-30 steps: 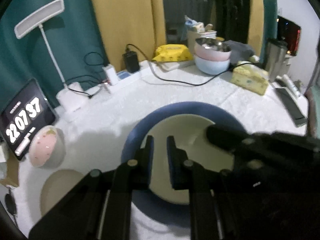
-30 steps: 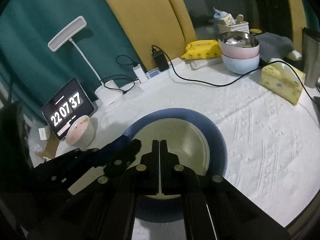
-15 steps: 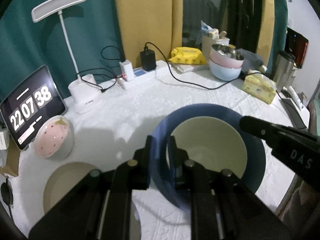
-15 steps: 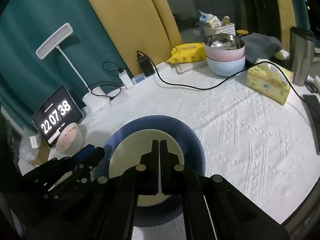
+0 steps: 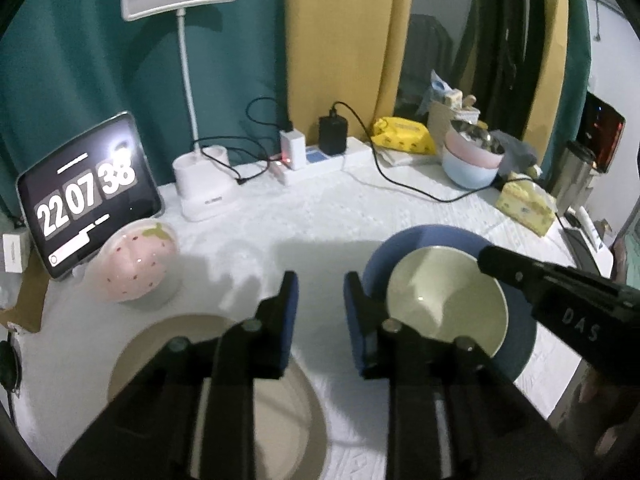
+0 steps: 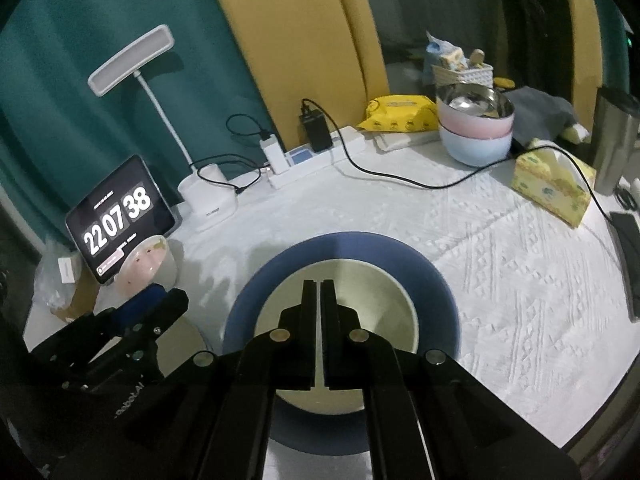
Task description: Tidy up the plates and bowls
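You are working at a table (image 6: 500,248) under a white textured cloth, backed by teal and yellow curtains (image 5: 332,32). At the far edge a white desk lamp (image 5: 188,80) stands beside a power strip (image 6: 312,160) with plugged-in chargers, and at the left a tablet (image 5: 88,196) leans upright, showing a clock.

The biggest dish is the blue plate (image 6: 432,276) in front of you, flat on the cloth. A cream bowl (image 6: 384,292) sits upright in its middle, with nothing in it. To the left of the blue plate, nearer to you, a tan plate (image 5: 160,344) lies on the cloth, partly hidden by your left tool. Beyond it, just in front of the tablet, a pink strawberry-patterned bowl (image 5: 136,268) stands tilted. Far right at the back, a steel bowl (image 6: 480,106) is nested in a pink bowl (image 6: 472,126), which is nested in a pale blue bowl (image 6: 476,148); what the steel one holds is too blurred to tell. A yellow tissue box (image 6: 552,188) lies near that stack.

Your left gripper (image 5: 320,304) hangs over the cloth between the tan plate and the blue plate; its jaws have just been opening and stand a little apart with nothing between them. Your right gripper (image 6: 319,304) hovers above the cream bowl with its jaws pressed together, holding nothing.
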A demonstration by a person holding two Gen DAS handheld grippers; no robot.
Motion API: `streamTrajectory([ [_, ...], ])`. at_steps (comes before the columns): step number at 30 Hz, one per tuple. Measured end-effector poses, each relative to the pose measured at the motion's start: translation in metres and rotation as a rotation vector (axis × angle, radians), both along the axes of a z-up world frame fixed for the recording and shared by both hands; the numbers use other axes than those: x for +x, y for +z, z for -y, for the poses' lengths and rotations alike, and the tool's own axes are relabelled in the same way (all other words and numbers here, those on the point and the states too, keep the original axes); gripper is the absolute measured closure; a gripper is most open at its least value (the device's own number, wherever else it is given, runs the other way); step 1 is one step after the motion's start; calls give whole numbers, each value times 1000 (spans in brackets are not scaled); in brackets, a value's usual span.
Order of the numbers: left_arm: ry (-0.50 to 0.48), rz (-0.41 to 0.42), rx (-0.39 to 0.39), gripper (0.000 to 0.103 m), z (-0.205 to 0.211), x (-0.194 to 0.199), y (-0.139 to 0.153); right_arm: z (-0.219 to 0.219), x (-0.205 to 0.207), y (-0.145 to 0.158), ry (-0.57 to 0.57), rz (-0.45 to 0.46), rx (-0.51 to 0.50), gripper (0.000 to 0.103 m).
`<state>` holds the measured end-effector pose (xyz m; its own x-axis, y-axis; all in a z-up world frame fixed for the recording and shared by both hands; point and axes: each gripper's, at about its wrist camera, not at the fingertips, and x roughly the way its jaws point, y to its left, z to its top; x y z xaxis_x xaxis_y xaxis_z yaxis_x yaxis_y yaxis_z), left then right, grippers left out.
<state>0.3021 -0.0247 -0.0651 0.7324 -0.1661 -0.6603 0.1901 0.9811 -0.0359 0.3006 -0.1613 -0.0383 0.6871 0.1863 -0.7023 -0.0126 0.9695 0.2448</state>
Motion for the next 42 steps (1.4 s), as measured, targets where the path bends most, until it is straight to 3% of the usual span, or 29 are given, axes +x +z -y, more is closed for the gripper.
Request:
streamTrajectory([
  [13, 49, 41, -44, 72, -47, -8, 13, -48, 4, 9, 61, 21, -75, 99],
  [17, 65, 53, -63, 56, -61, -9, 16, -61, 7, 9, 82, 26, -95, 99],
  [20, 78, 55, -73, 56, -73, -10, 17, -73, 10, 9, 102, 26, -110, 97],
  [24, 94, 54, -80, 56, -85, -8, 16, -85, 13, 9, 122, 25, -121, 87],
  [42, 175, 38, -102, 56, -143, 9, 5, -129, 42, 0, 205, 21, -177, 86],
])
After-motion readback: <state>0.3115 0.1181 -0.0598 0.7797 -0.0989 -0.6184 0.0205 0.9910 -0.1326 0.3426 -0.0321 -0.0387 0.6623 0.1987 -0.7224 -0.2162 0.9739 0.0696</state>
